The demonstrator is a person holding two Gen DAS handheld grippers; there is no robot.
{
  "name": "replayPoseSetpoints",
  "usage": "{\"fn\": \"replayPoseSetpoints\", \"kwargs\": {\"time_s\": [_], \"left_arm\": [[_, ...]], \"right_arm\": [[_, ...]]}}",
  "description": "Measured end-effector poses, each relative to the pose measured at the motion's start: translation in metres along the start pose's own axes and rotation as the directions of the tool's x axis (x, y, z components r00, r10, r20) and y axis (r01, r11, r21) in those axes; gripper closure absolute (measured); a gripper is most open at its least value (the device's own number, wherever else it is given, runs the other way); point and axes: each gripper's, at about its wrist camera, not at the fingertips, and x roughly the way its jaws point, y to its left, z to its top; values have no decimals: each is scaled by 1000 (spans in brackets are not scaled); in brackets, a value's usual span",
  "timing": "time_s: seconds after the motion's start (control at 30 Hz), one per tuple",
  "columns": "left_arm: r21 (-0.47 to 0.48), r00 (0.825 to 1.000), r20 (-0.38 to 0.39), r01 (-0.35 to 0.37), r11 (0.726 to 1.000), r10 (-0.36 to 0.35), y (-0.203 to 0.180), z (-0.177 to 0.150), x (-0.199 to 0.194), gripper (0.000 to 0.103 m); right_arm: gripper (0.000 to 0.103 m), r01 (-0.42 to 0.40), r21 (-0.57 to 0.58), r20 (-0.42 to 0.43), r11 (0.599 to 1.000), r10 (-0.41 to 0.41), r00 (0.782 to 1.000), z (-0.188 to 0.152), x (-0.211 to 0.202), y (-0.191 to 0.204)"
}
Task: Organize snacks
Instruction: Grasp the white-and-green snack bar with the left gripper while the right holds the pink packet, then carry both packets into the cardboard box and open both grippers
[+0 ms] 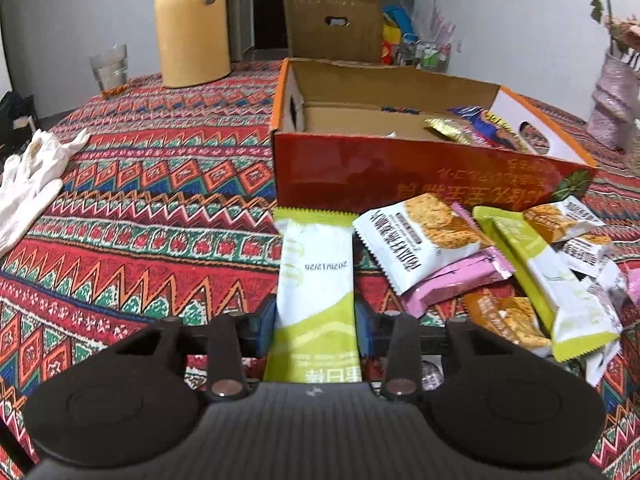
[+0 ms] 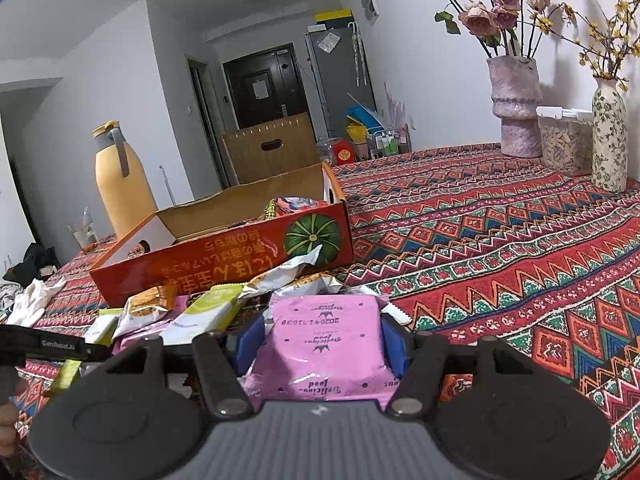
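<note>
My left gripper [image 1: 315, 322] is shut on a green-and-white snack packet [image 1: 314, 280], held just in front of the orange cardboard box [image 1: 400, 172]. My right gripper [image 2: 322, 338] is shut on a pink snack packet [image 2: 324, 340], above the pile of loose packets [image 2: 192, 312] before the box [image 2: 224, 256]. The box is open and holds a few wrapped snacks [image 1: 480, 124] at its right end. More packets [image 1: 432, 240] lie on the patterned cloth to the right of my left gripper.
A yellow jug [image 1: 190, 28] and a glass [image 1: 110, 68] stand behind the box on the left. A white glove [image 1: 32, 184] lies at far left. Vases [image 2: 516, 108] and a jar [image 2: 564, 144] stand at the table's right back. A second cardboard box [image 1: 334, 26] stands behind.
</note>
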Motion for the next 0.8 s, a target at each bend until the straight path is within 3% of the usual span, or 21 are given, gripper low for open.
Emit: {"fn": "replayPoseSetpoints", "kwargs": {"time_s": [0.4, 0.8], "left_arm": [[-12, 996, 85, 30, 999, -29, 8, 3, -23, 64], [-2, 973, 219, 78, 997, -76, 5, 28, -64, 64]], "right_arm": [[42, -7, -28, 24, 1000, 8, 1000, 9, -4, 13], [42, -45, -57, 74, 997, 49, 996, 32, 0, 29]]}}
